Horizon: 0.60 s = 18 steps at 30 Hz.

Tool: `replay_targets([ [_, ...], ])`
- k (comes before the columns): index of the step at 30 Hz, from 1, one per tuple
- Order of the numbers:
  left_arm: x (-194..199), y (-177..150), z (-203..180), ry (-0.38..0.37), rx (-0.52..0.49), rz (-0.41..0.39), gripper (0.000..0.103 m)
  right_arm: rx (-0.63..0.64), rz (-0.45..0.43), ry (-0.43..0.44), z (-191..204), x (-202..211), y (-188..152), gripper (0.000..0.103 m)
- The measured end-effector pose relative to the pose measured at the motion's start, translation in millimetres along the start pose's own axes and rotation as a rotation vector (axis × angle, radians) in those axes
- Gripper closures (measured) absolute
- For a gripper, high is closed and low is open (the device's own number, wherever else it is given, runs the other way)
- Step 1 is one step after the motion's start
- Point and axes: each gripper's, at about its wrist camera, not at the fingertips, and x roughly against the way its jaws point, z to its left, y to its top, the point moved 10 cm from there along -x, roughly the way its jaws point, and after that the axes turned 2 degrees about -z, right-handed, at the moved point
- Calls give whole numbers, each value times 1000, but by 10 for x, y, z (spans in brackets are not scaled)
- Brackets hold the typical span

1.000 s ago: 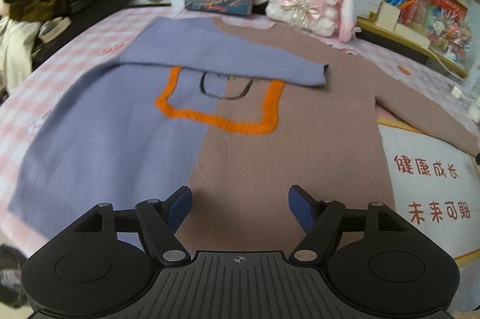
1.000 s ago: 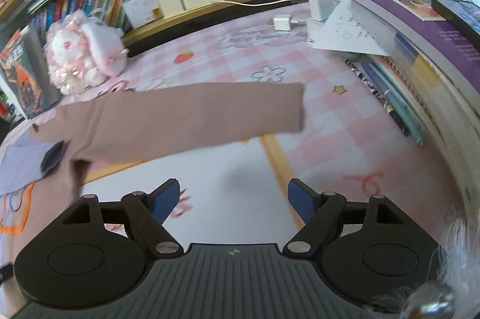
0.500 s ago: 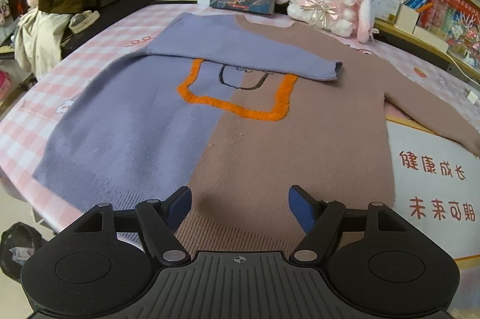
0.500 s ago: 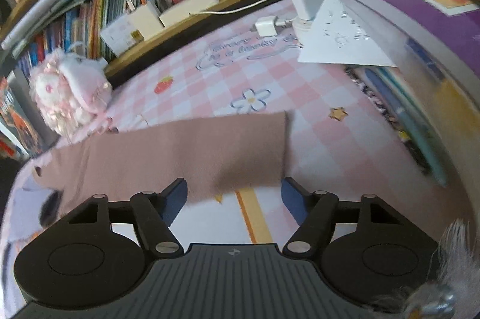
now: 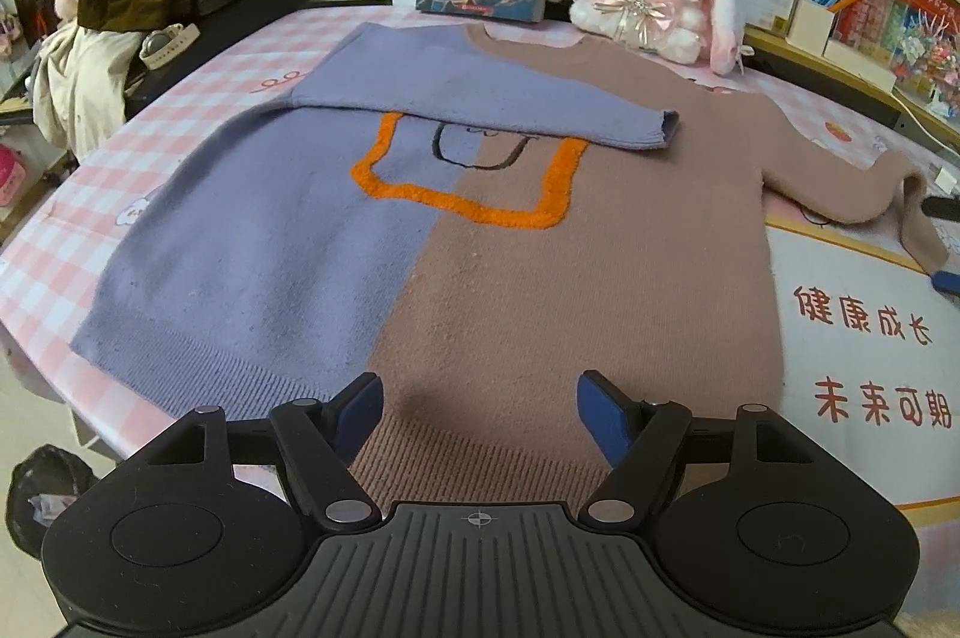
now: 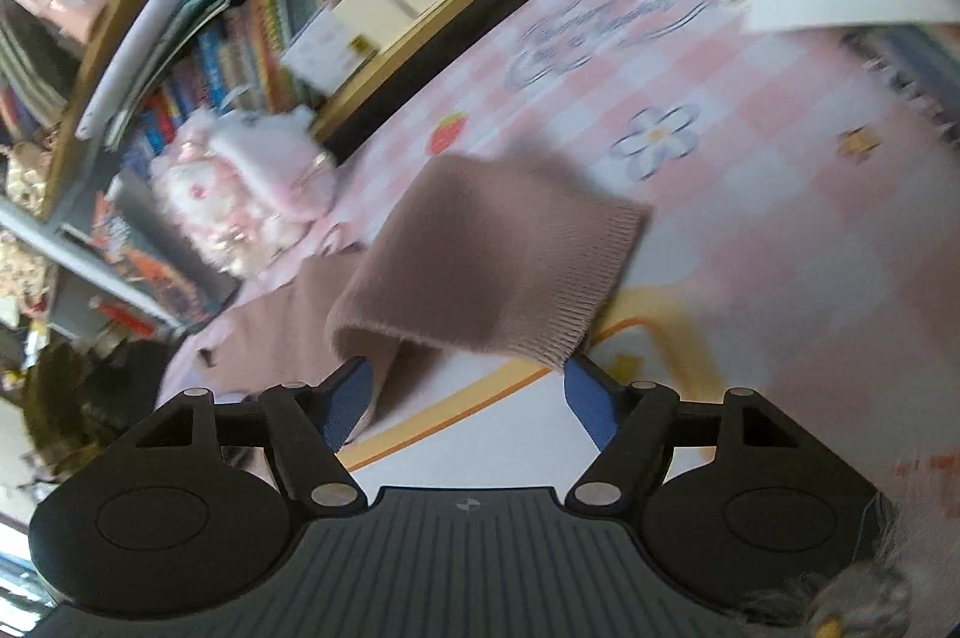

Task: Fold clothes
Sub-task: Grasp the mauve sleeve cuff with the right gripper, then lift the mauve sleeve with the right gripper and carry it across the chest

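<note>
- The sweater [image 5: 480,230] is laid flat on the pink checked tablecloth [image 5: 198,98], neck toward the shelf side, hem toward the left gripper [image 5: 480,416]; the purple sleeve [image 5: 480,98] is already folded across the chest.
- The brown sleeve [image 6: 492,254] is the part not yet folded; its long axis runs from the shoulder out to the sweater's right, and its cuff end is bent over and lifted just ahead of the right gripper [image 6: 468,398].
- The right hand is by far the nearer one to that sleeve; in the left wrist view only a blue tip of that gripper is seen at the frame edge beside the cuff.
- Right jaws: seen apart and opening a little; the cuff is draped over the gap btwn them. The frame is motion-blurred, so it can't be told for certain whether a pad is pressed on the knit, but prob. the left finger [image 6: 351,401] is tucked under the fold.
- Left jaws: held wide apart, nothing btwn them, hovering over the ribbed hem.
- Vs. a second ago: the sleeve lay straight and flat then, well ahead of the right jaws; now its end is doubled over and raised at the jaws, and the right view is rolled and tilted. The left view is shifted only slightly, w/ more of the hem shown.
</note>
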Motion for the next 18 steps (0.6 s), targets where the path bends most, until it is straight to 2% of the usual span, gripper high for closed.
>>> replay_targets([
  [7,15,4,20,16,2,-1,29,-17,75,81,267,-238,-107,24],
  [11,20,19,46,28,8,-3,29,14,109,109,398,-307,-200,22],
  [18,-7,68,19,28,5,-8,29,-24,177,147,491,-341,-332,22],
])
